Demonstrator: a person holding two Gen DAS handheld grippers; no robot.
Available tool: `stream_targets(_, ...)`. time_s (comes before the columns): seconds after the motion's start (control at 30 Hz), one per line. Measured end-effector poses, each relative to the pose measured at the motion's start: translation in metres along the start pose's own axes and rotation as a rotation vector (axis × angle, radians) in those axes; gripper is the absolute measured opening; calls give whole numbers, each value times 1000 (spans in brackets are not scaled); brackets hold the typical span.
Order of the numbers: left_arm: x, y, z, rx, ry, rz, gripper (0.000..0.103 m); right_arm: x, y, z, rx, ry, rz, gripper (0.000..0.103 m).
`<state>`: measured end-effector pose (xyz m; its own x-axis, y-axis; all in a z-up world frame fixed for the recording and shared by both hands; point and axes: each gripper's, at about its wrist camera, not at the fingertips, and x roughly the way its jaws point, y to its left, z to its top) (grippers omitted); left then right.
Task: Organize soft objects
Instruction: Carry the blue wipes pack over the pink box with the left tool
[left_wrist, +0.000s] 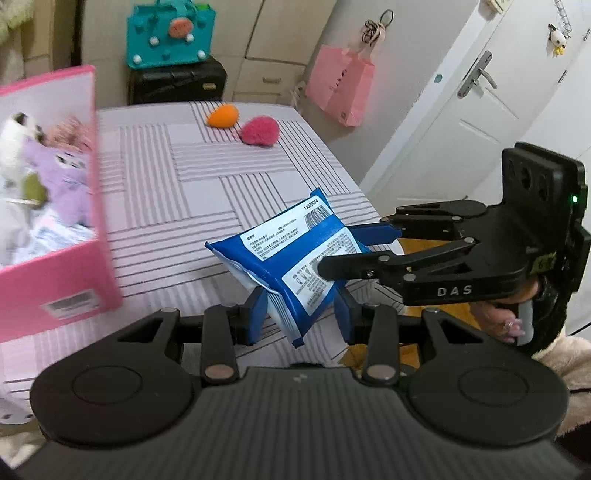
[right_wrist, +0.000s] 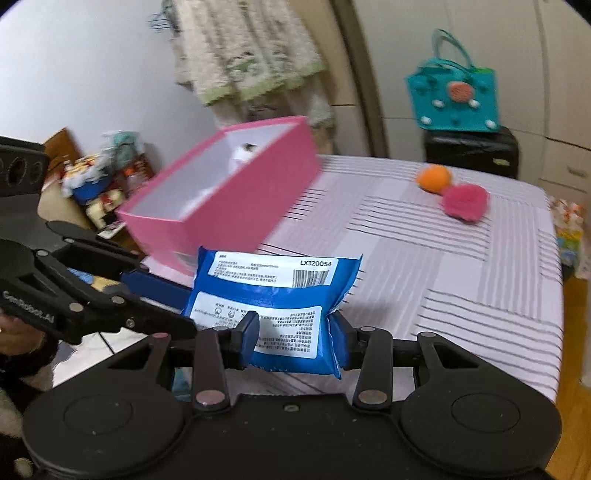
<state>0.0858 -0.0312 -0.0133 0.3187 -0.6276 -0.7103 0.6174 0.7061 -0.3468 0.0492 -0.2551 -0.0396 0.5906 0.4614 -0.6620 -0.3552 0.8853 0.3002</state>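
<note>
A blue soft tissue pack (left_wrist: 291, 258) hangs in the air above the striped table, near its front edge. My left gripper (left_wrist: 301, 314) is shut on its lower end. My right gripper (right_wrist: 293, 338) is shut on it too, and shows in the left wrist view (left_wrist: 343, 251) reaching in from the right. The pack also shows in the right wrist view (right_wrist: 280, 306). A pink open box (left_wrist: 55, 273) on the left holds plush toys (left_wrist: 62, 177). An orange plush ball (left_wrist: 222, 116) and a magenta fluffy ball (left_wrist: 259, 131) lie at the table's far side.
The striped table (left_wrist: 207, 184) ends close on the right, with wooden floor below. A teal felt bag (left_wrist: 170, 33) sits on a black case (left_wrist: 177, 83) behind the table. A pink paper bag (left_wrist: 341, 86) hangs by a white door (left_wrist: 461, 122).
</note>
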Motion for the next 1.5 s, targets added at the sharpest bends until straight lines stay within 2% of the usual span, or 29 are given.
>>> stream_targets(0.1, -22, 3, -5, 3, -29, 24, 38, -3, 13, 8, -32, 5, 49, 48)
stream_targets(0.27, -52, 8, -12, 35, -129, 125, 38, -4, 36, 26, -76, -18, 128, 48)
stream_targets(0.43, -77, 29, -10, 15, -201, 163, 38, 2, 60, 45, -156, -42, 164, 48)
stream_targets(0.57, -89, 39, -9, 48, -258, 252, 38, 13, 74, 64, -191, -57, 217, 48)
stream_targets(0.8, -103, 77, 2, 7, -327, 326, 38, 43, 96, 98, -245, -72, 252, 47)
stream_targets(0.97, -98, 117, 21, -81, -323, 334, 38, 69, 107, 124, -270, -75, 248, 46)
stream_targets(1.17, -90, 149, 37, -102, -298, 405, 38, 107, 121, 158, -311, -17, 237, 46)
stream_targets(1.3, -77, 165, 41, -124, -245, 447, 38, 131, 130, 176, -390, 23, 226, 46)
stream_targets(1.5, -61, 175, 35, -131, -209, 430, 38, 160, 134, 184, -480, 62, 220, 46)
